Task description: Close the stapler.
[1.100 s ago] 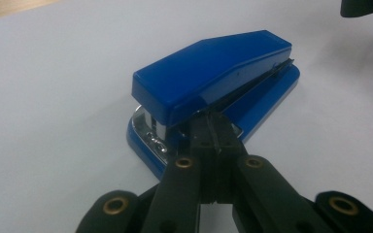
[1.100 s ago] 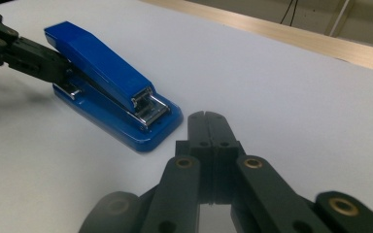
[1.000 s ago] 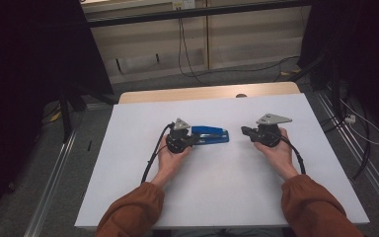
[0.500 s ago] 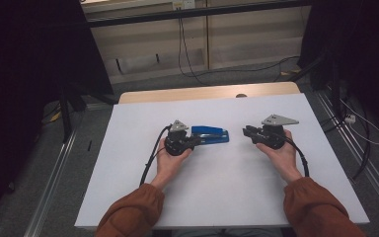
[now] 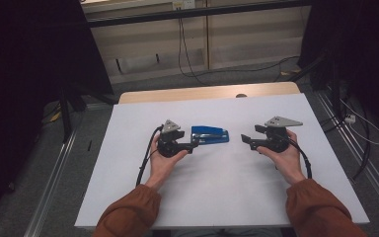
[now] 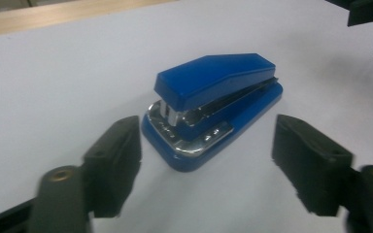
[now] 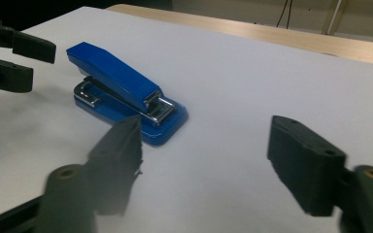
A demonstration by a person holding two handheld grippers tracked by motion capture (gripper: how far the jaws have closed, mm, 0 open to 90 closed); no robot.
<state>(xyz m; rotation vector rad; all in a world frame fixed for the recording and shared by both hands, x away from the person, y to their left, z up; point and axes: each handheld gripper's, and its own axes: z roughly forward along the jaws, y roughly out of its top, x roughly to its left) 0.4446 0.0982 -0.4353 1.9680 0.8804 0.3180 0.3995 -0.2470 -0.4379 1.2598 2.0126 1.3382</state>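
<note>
Item: blue stapler [image 5: 210,135], closed, lying flat on the white table [image 5: 212,197] a little beyond its middle, hinge end with bright metal toward the left gripper [image 5: 193,144].

Left gripper: just beside the stapler's hinge end, not touching it. Jaws stood wide apart, wider than the stapler, and held nothing; lined up along its length, probably to close on its sides.

Right gripper [image 5: 245,140]: off the stapler's other end, a clear gap between, jaws likewise spread and empty, pointing toward it, seemingly waiting in reserve.

Beyond the stapler: the table's bare wooden strip [image 5: 202,92] along the far edge.
</note>
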